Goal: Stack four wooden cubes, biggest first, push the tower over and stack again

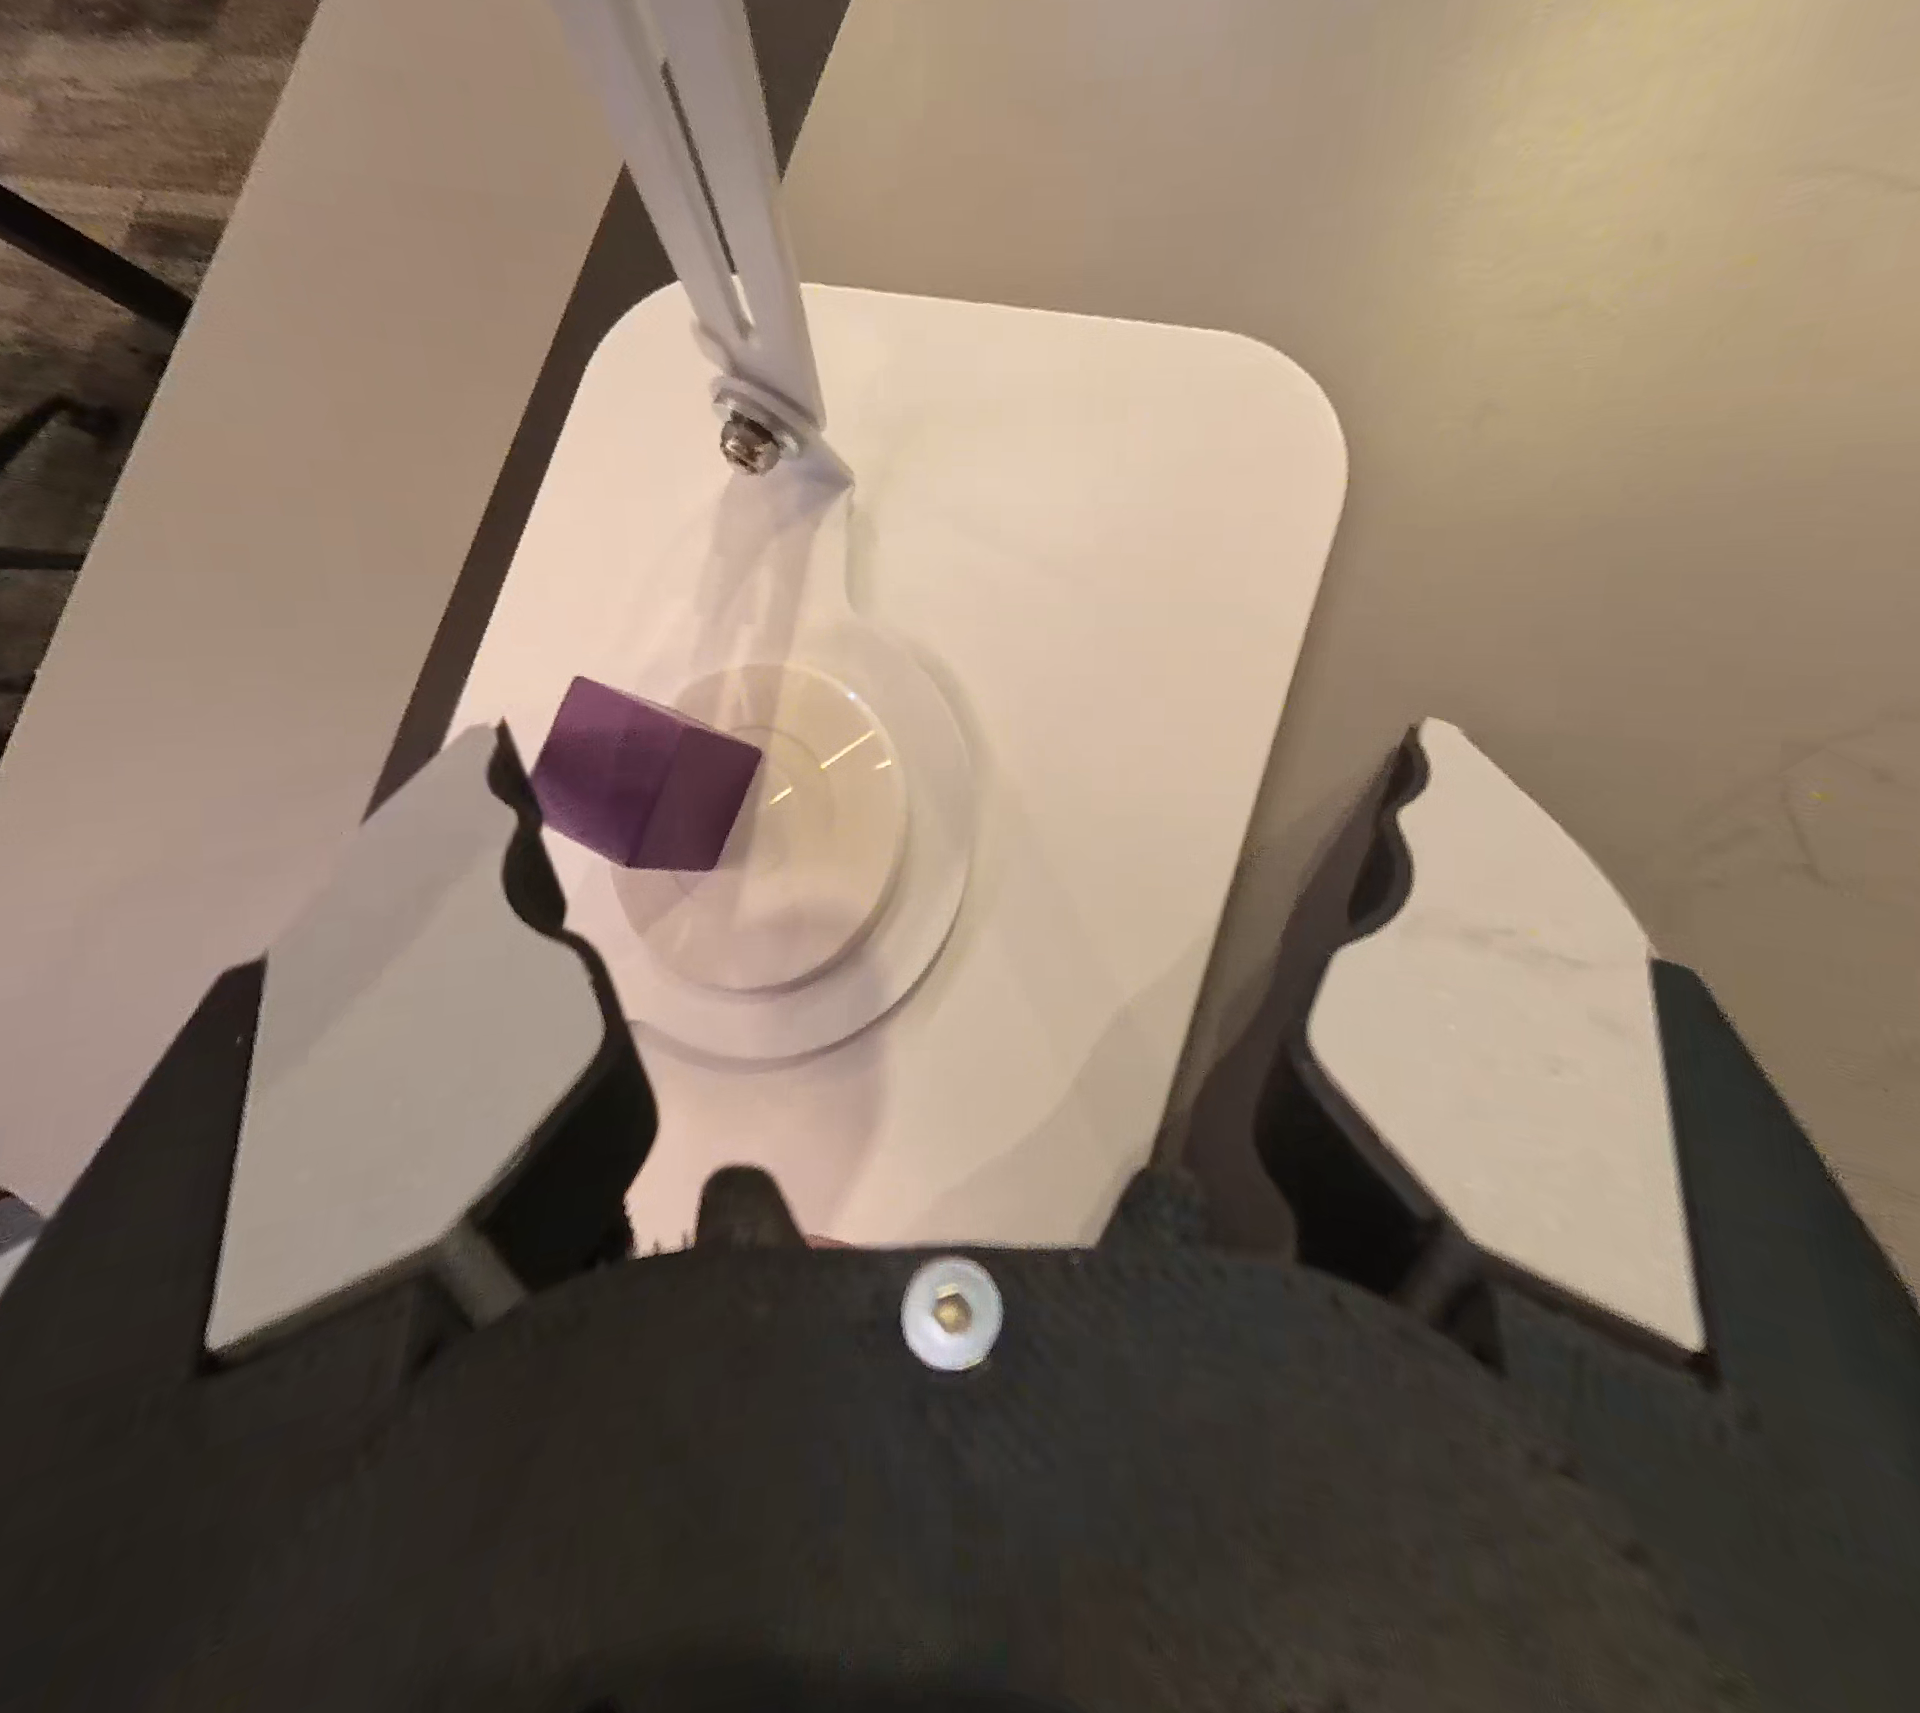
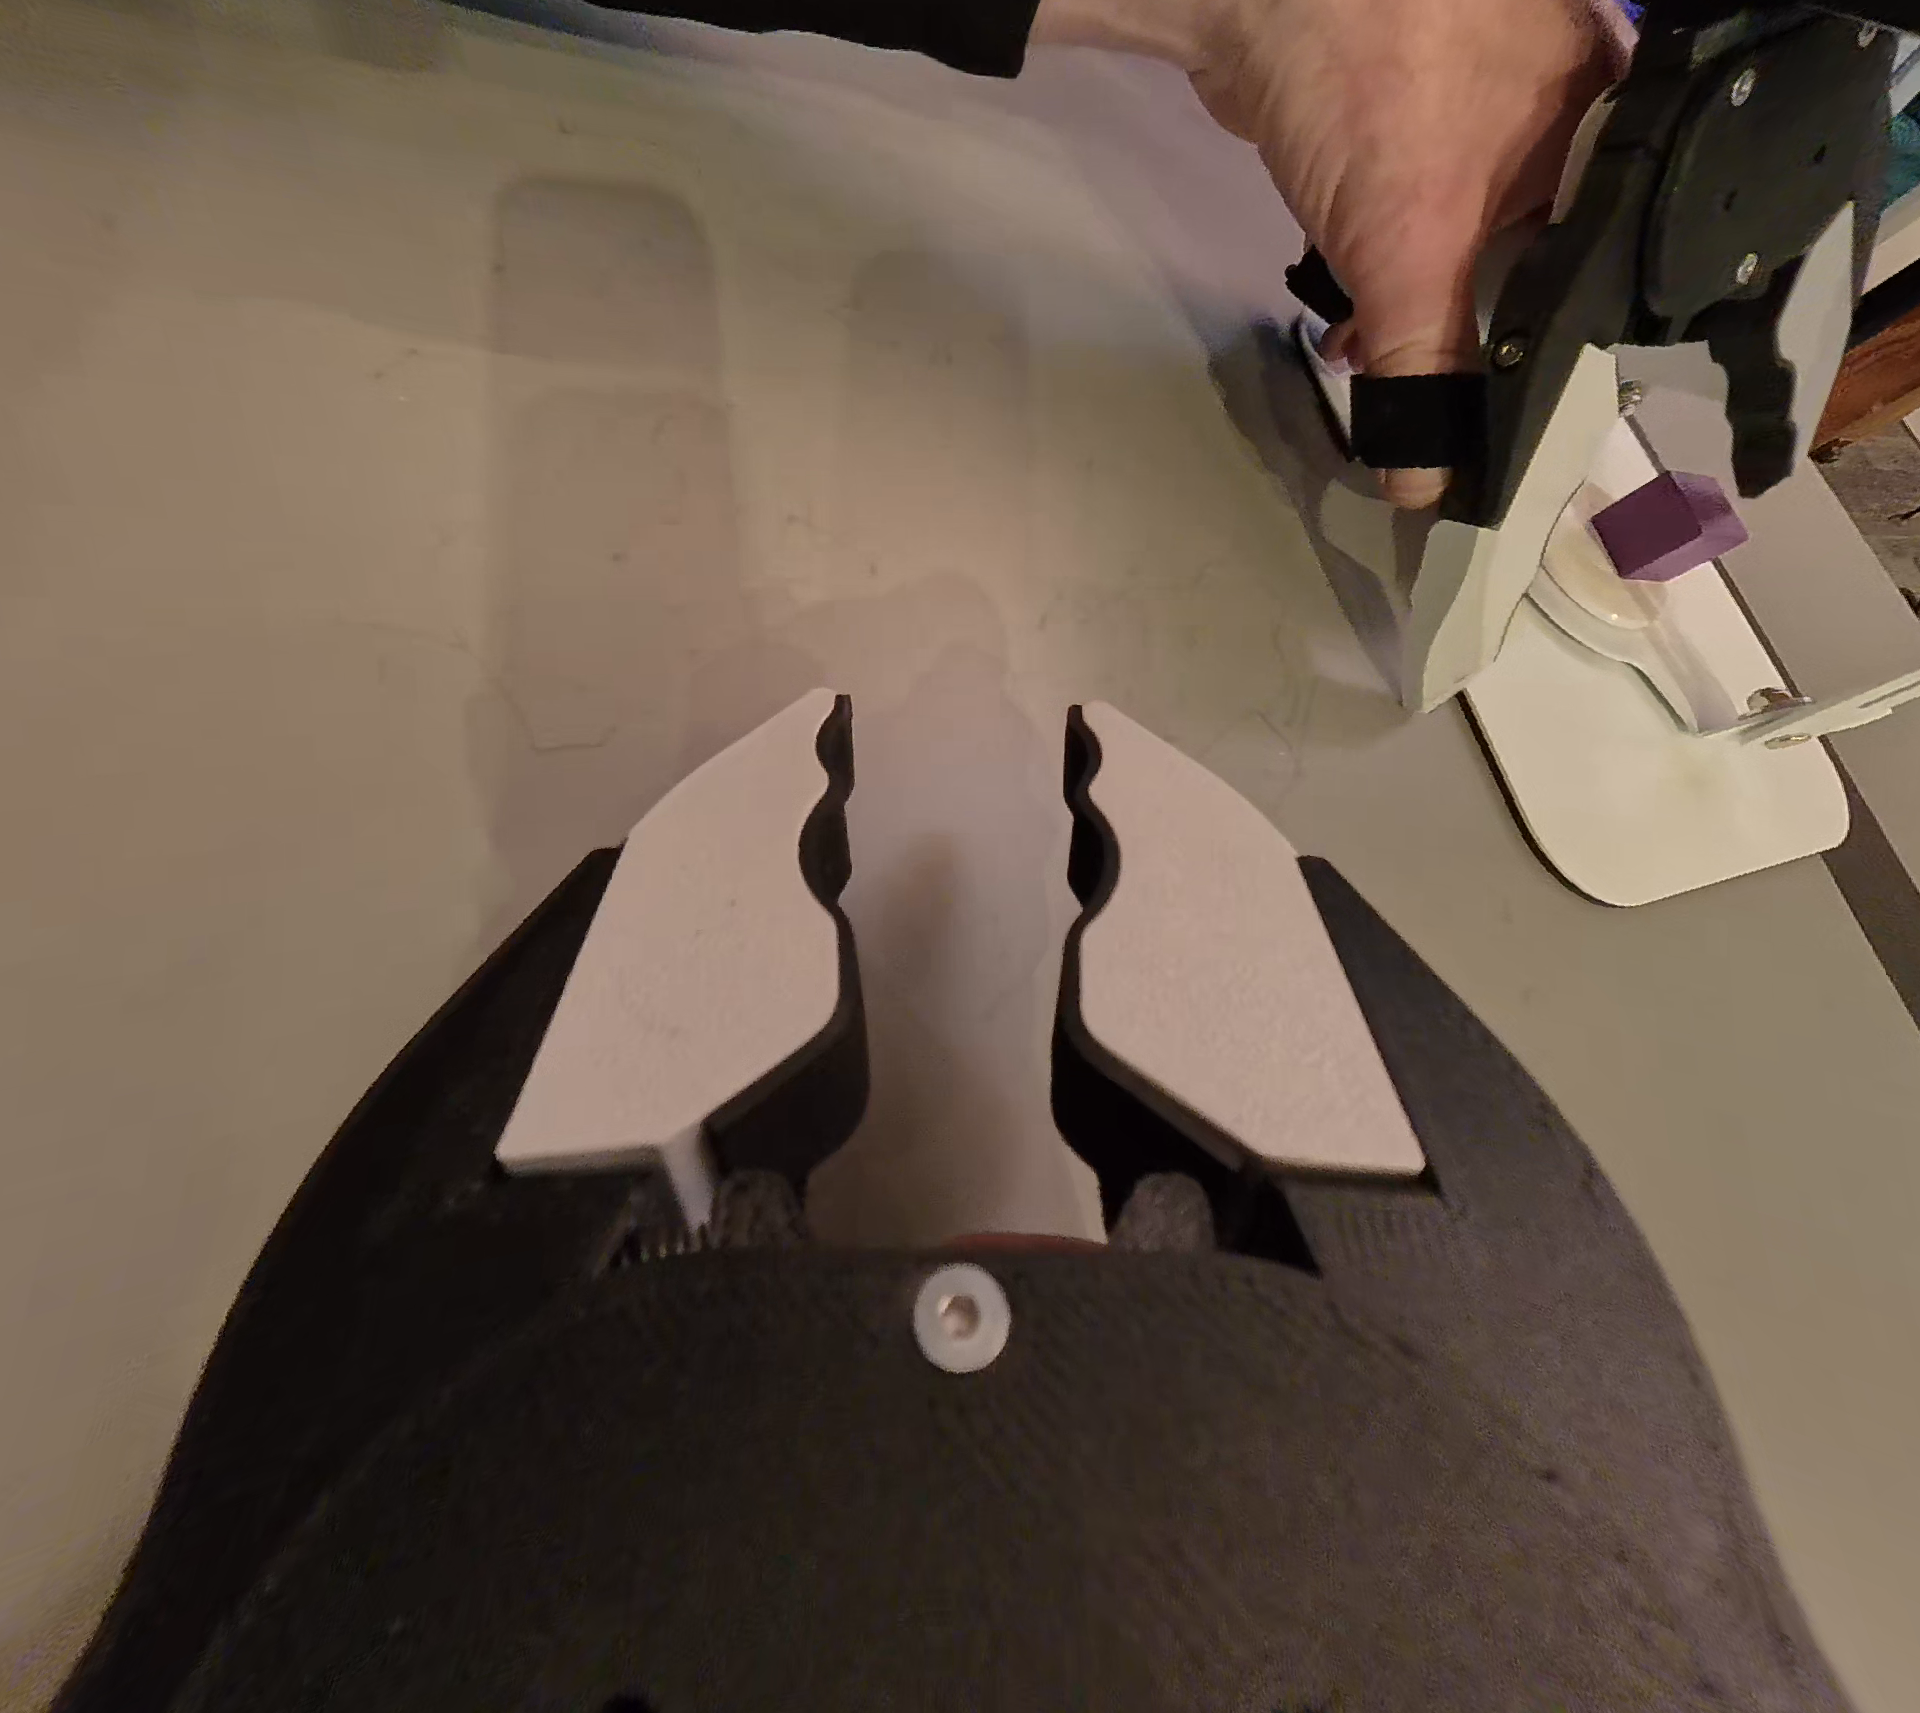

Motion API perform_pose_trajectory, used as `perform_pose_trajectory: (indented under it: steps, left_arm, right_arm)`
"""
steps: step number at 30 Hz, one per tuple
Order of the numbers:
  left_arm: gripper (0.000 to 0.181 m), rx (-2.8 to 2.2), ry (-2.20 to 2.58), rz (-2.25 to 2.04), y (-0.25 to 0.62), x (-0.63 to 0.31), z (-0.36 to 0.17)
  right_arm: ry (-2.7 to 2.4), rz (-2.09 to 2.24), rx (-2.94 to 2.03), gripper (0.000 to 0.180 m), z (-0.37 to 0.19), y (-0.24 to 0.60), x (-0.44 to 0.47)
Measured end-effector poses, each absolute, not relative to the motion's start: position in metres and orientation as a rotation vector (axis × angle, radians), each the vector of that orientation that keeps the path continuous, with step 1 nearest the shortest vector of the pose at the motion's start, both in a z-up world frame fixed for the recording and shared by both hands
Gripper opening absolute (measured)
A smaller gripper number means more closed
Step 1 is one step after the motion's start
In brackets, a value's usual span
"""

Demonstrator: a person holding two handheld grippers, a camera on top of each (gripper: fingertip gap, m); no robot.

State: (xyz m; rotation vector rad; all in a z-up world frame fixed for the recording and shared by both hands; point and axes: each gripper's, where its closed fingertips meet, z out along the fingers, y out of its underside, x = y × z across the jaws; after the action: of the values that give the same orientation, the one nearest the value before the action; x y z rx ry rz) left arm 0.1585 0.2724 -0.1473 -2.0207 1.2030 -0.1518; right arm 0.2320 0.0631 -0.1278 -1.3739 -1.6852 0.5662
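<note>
Left gripper (image 1: 956, 770) hangs released over the purple cube (image 1: 644, 775) on the lamp base (image 1: 1143, 520). Right gripper (image 2: 958, 707) is parted, empty. Next, seemingly: pick up the cube.

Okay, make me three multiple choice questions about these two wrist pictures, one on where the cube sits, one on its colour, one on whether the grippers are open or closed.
1. Where does the cube rest?
A. on the white base plate, at the round clear disc
B. between the right gripper's fingers
C. on the floor

2. What colour is the cube?
A. red
B. purple
C. yellow

3. How is the left gripper set?
A. shut on the cube
B. shut on nothing
C. open, gripping nothing

Answers: 1 A, both views show it on the plate. 2 B, its faces are purple. 3 C, its fingers stand wide apart; the right gripper is also open.
</note>
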Motion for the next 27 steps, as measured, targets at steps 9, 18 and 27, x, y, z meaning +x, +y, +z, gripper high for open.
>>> perform_pose_trajectory:
  steps: [9,18,27]
  left_arm:
    - [0.134,-2.036,1.299,-0.161,0.244,0.163,-0.148]
    - [0.114,-2.092,1.277,-0.296,0.178,0.158,-0.141]
    - [0.108,-2.098,1.373,-0.448,0.104,0.138,-0.142]
  right_arm:
    - [-1.687,0.567,-1.371,0.039,-0.128,0.064,0.232]
    - [-1.662,0.597,-1.369,0.04,-0.122,0.063,0.235]
    - [-1.673,0.592,-1.372,0.039,-0.125,0.063,0.239]
